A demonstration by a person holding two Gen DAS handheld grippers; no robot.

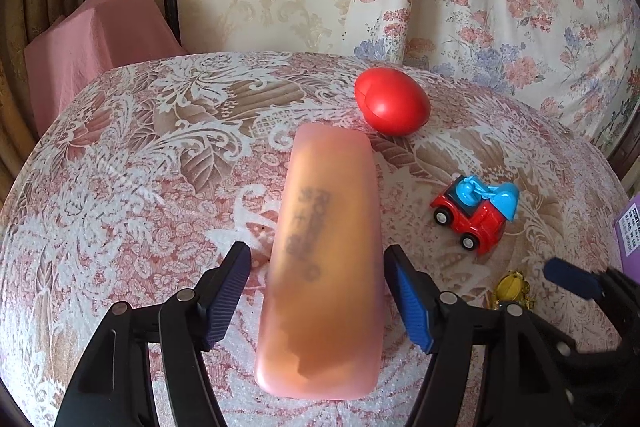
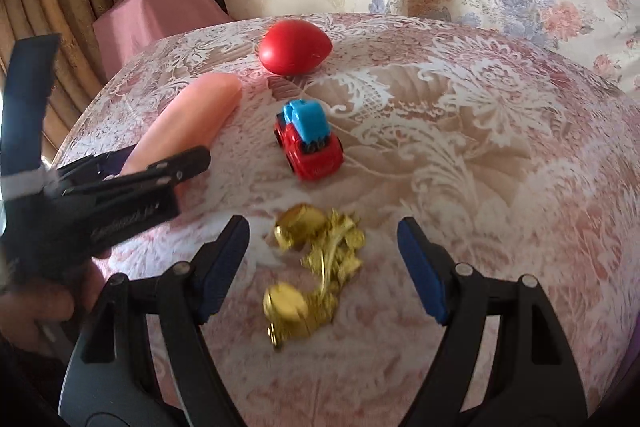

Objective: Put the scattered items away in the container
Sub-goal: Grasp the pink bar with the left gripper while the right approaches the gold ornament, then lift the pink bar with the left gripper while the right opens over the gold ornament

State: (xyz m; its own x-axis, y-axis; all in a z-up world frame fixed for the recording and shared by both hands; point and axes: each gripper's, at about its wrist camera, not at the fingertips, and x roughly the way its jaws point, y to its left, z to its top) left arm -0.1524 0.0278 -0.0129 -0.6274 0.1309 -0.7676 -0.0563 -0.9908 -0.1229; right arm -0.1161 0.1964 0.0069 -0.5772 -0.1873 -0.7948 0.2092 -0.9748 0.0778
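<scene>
**Four small items on a lace-covered counter, both grippers spread wide**

Four things lie on a round counter (image 1: 120,155) covered with a pink and white lace-patterned cloth. The landmark is a long peach-coloured case (image 1: 324,259) with a rounded top and a faint dark print, lying lengthwise near the counter's middle. The left gripper (image 1: 318,295) hangs above the case's near half, its blue-padded fingers spread apart on either side of it and holding nothing; whether the pads touch the case cannot be told.

Beyond the far end of the case, slightly to its right, sits a red egg-shaped shell (image 1: 392,101) with a seam across it. To the right of the case, well apart from it, stands a red toy car (image 1: 476,213) with a blue top. Nearer than the car, also right of the case, lies a crumpled gold trinket (image 2: 316,271), blurred in the right wrist view. The right gripper (image 2: 322,267) hovers over this trinket, fingers wide and released, grasping nothing.

A purple box edge (image 1: 630,231) shows far right of the case. No container for the items is identifiable.
</scene>
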